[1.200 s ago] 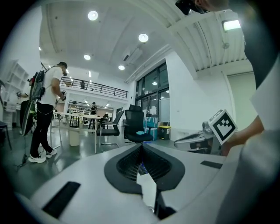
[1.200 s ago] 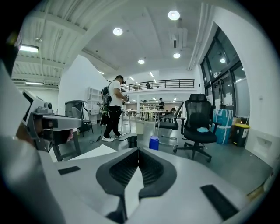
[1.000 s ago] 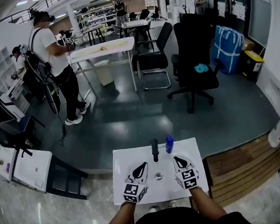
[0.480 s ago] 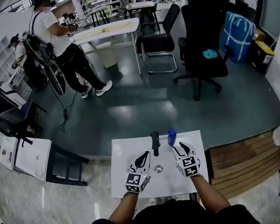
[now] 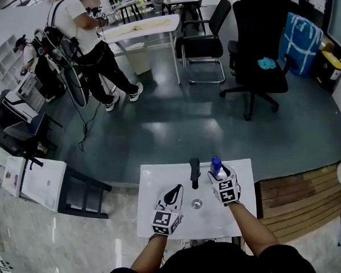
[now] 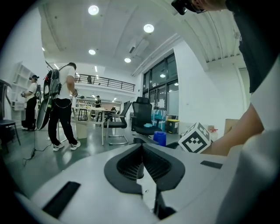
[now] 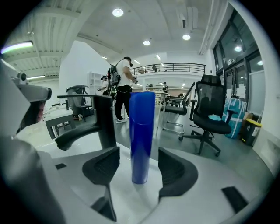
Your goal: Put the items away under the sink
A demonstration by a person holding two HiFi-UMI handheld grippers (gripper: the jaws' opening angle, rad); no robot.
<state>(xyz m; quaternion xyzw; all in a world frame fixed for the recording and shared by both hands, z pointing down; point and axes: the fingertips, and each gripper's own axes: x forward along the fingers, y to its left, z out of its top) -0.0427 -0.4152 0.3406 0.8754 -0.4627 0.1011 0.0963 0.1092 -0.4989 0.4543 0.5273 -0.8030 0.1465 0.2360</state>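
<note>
Right tongs (image 7: 138,155): just opened, brought farther out to straddle blue bottle (image 7: 142,127) upright at far right of surface (image 5: 156,182), beside faucet (image 7: 103,122); pads clear. Left tongs (image 6: 142,151): shut, empty. Probably grasp next.

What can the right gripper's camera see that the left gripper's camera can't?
Only the right gripper view: the right gripper, whose jaws have just been opening, with the upright blue bottle between them, untouched, and the curved spout of the black faucet. Only the left gripper view: the left gripper, jaws shut on nothing, the right gripper's marker cube and the wearer's forearm. Both: the blue bottle, the black office chair and a standing person.
</note>
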